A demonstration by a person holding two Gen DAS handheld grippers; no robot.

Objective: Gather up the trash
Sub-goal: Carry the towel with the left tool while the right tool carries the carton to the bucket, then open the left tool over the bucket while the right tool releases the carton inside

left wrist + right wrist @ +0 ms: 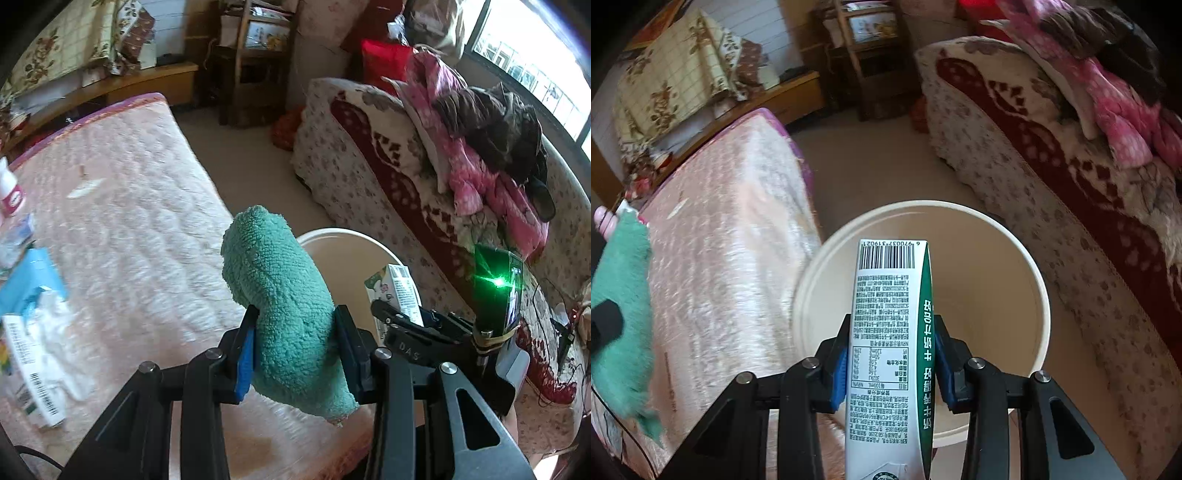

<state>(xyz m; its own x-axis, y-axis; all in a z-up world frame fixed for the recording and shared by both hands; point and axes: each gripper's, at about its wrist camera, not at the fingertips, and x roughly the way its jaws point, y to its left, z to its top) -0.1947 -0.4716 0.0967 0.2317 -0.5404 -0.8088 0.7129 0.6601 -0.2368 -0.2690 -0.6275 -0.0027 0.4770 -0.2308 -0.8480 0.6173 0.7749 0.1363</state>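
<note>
Cluttered bedroom, pink quilted bed [122,229] on the left, and the right claw [890,354] is clamped flat-sided around a milk carton [890,332] over the white bucket [1039,295] beside the bed's edge, looks light, stiff-ish, probably crushable, while the left claw [295,350] squeezes a soft green towel [284,295].

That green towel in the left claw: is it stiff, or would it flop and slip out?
Probably floppy: the green towel bulges above the left claw and sags below it, folded over on itself. It looks light for its bulk, being fluffy terry. Slipping seems unlikely, since the looped pile is squeezed between the pads and should grip well.
</note>
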